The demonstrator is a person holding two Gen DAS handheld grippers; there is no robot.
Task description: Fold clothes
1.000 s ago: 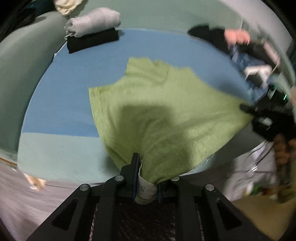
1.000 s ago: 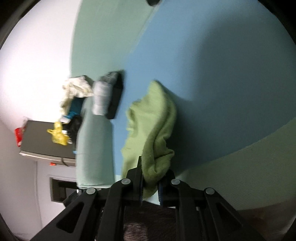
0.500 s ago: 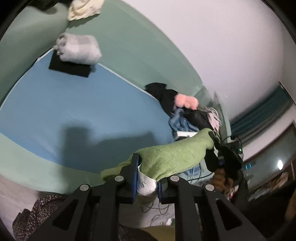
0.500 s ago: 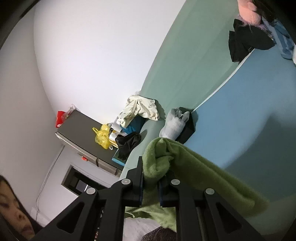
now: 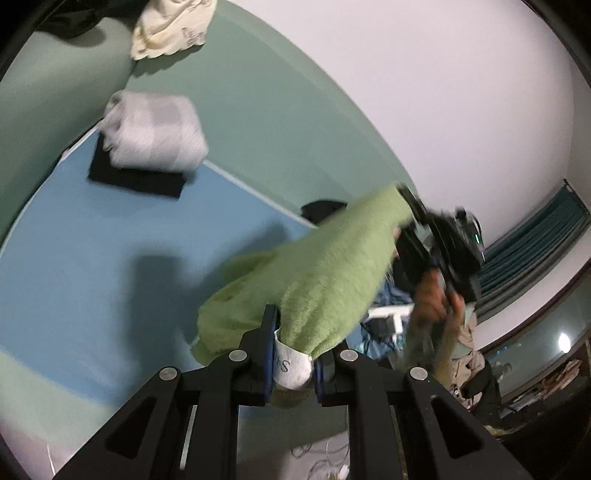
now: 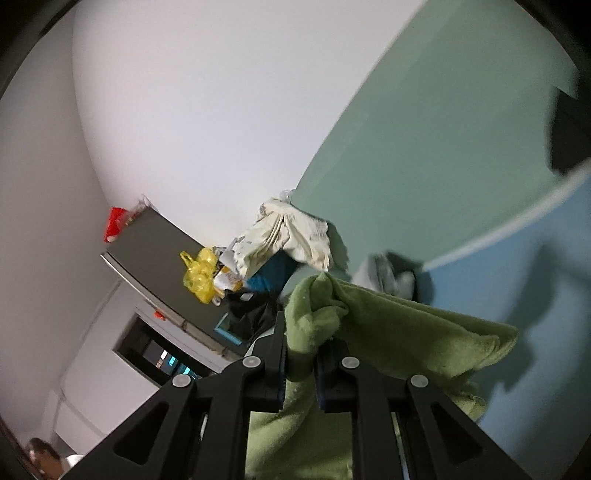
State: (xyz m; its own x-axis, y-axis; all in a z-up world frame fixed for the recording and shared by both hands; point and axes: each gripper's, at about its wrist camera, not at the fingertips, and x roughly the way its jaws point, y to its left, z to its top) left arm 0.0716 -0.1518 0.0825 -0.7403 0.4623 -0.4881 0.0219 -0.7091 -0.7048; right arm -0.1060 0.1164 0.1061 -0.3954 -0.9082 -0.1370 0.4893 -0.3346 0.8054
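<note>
A green fleece garment point(image 5: 325, 273) hangs in the air above a bed with a blue sheet point(image 5: 92, 266), stretched between two hand-held grippers. The left gripper point(image 5: 293, 363) has its jaws clenched on one end of the garment, where a white label point(image 5: 291, 365) shows between the pads. From the left wrist view the cloth runs up and away to the right gripper point(image 5: 439, 243), held in a person's hand point(image 5: 436, 299) and blurred. The right wrist view shows the right gripper's jaws clamped on a bunched corner of the same green cloth, which spills out to the right and down below the fingers. On the far part of the bed a folded grey garment point(image 5: 155, 136) rests on a folded black one point(image 5: 136, 181), and a cream cloth point(image 5: 166, 29) lies beyond them against the pale green bedding point(image 5: 258, 110).
</note>
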